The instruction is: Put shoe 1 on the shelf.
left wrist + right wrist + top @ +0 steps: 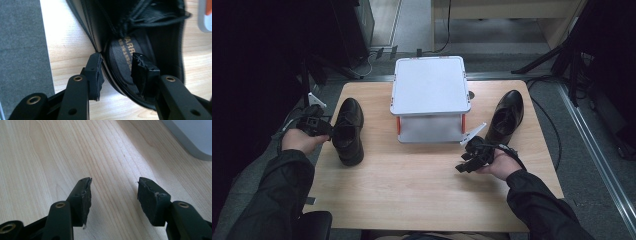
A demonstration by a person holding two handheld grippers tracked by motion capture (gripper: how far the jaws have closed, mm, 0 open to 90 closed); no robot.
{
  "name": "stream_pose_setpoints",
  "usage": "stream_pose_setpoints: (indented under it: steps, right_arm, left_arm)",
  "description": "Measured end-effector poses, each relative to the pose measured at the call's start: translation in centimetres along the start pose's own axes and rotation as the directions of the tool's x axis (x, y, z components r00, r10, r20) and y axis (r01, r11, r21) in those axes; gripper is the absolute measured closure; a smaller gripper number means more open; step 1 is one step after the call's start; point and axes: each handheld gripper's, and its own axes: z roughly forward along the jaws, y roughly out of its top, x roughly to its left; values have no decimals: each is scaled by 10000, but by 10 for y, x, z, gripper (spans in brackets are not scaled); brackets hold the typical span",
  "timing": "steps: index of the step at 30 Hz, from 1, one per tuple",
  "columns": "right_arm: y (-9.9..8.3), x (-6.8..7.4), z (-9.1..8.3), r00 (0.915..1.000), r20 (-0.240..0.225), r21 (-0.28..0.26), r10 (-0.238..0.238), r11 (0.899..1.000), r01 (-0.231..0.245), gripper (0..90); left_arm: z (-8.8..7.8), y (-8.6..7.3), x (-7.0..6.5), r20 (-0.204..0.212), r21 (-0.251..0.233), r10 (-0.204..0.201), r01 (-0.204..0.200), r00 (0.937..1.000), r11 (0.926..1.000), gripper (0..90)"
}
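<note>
high view: two black leather shoes stood on the pale wood table [422,185], the left shoe [348,131] at the near left, the right shoe [506,116] at the far right, well apart, a white two-tier rack [430,85] between them.
progress: neither shoe had reached the rack; both shelves looked bare, so the stowing seemed barely begun.
left gripper view: the left gripper [117,72] straddled the left shoe's collar wall, one pad outside, one inside over the gold-lettered insole [123,53]; jaws parted, not yet pinching.
materials: smooth glossy leather, stitched welt, dark laces.
right gripper view: the right gripper [113,195] hung wide open over bare grained wood, holding nothing, the rack's rounded grey corner far right.
</note>
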Motion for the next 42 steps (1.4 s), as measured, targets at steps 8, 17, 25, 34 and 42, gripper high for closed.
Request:
stream_pose_setpoints:
  steps: [8, 17, 25, 34, 42]
  right_arm:
    - [-1, -1, -1, 10000, 4, -18, 11, 10000, -11, 452]
    - [-1, -1, 0, 10000, -1, 14, 33, 10000, -33, 452]
    - [-1, -1, 0, 10000, -11, 14, 16, 10000, -16, 453]
    - [-1, -1, 0, 10000, 7, 22, -9, 10000, 9, 455]
    - [-1, -2, 0, 10000, -20, -3, -4, 10000, 4, 459]
  left_arm:
    - [12, 9, 7, -97, 81, -506, 507, 9987, 9987, 655]
    - [23, 15, 11, -115, 220, -843, 846, 9964, 9962, 699]
    - [26, 17, 11, -330, 407, -1112, 1125, 9933, 9928, 757]
    - [23, 22, 15, -493, 646, -1619, 1649, 9856, 9842, 823]
    - [19, 24, 23, -285, 596, -2026, 2039, 9789, 9772, 845]
